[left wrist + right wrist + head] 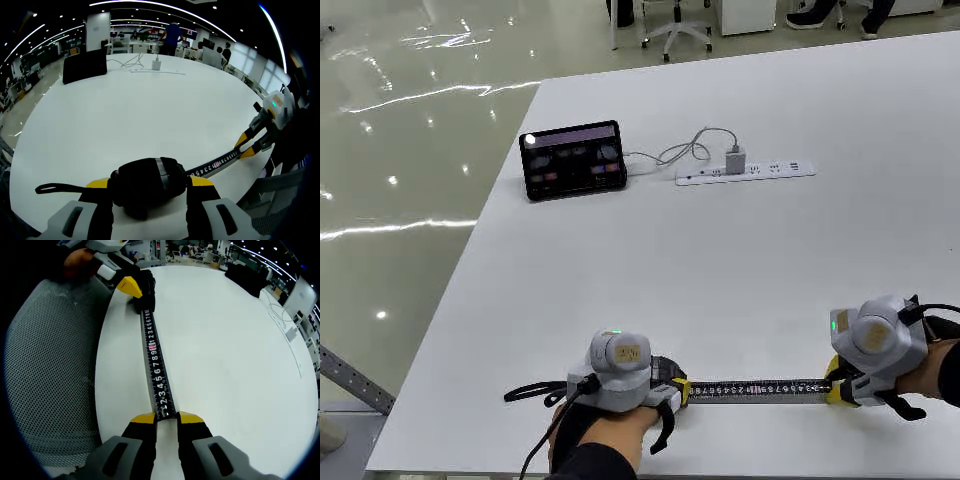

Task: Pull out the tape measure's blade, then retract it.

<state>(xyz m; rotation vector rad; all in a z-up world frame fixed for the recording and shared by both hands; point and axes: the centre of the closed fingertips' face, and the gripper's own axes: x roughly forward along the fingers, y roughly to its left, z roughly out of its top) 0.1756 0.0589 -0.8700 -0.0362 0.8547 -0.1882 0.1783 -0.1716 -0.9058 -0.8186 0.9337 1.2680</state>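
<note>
The black tape measure case [147, 184] sits on the white table, clamped between the yellow-tipped jaws of my left gripper [150, 182]; in the head view the case [665, 378] is at the near edge by that gripper [672, 392]. Its dark numbered blade [755, 388] runs out to the right along the table edge. My right gripper [166, 416] is shut on the blade's end, and the blade [155, 365] stretches away toward the case [145, 287]. In the head view the right gripper [835, 385] is at the lower right. A black wrist strap [532, 392] trails left of the case.
A black tablet [572, 158] lies at the table's far left. A white power strip [745, 170] with a charger and cable lies beside it. The table edge [720, 462] runs just below both grippers. A grey mesh chair seat [50, 380] is beside the table.
</note>
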